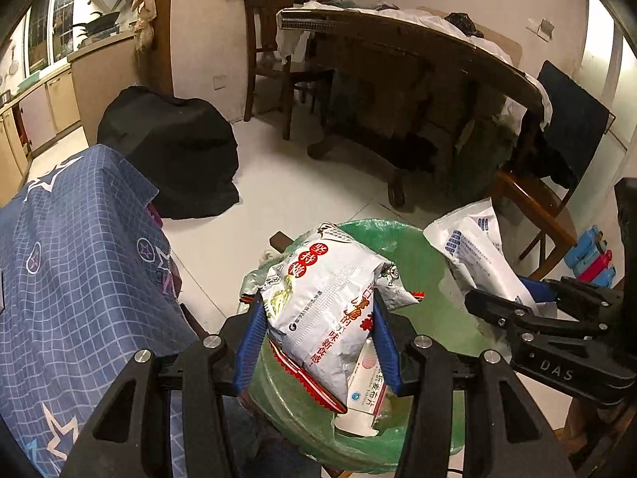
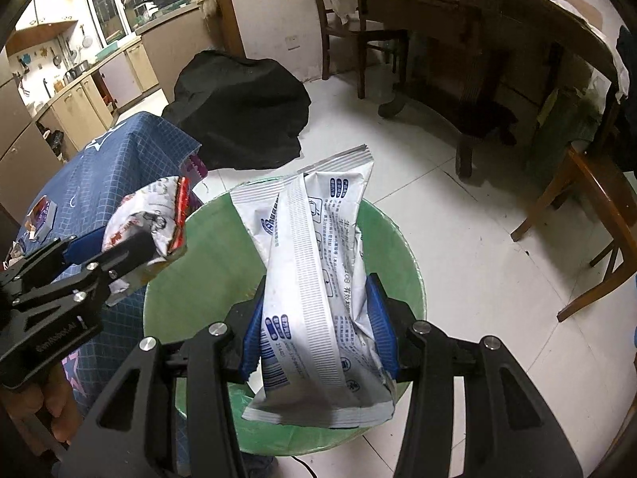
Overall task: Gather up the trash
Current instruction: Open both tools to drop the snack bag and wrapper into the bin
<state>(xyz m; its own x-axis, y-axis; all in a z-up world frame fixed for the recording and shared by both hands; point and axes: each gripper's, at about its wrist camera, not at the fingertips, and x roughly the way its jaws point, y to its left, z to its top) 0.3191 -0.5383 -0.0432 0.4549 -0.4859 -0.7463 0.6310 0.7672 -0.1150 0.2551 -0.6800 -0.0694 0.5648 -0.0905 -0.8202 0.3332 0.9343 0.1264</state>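
Both grippers hang over a round bin lined with green plastic (image 2: pixel 402 247). The left gripper (image 1: pixel 318 330) pinches a crumpled white snack bag with red lettering (image 1: pixel 322 306); at its three o'clock, the right gripper (image 2: pixel 318 318) pinches a white wrapper printed in blue (image 2: pixel 314 279). Judged step: dropping. Next, both jaws must spread over the opening.

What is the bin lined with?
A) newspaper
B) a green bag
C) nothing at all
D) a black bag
B: a green bag covers the rim and inside of the bin, seen below the wrapper in the right gripper.
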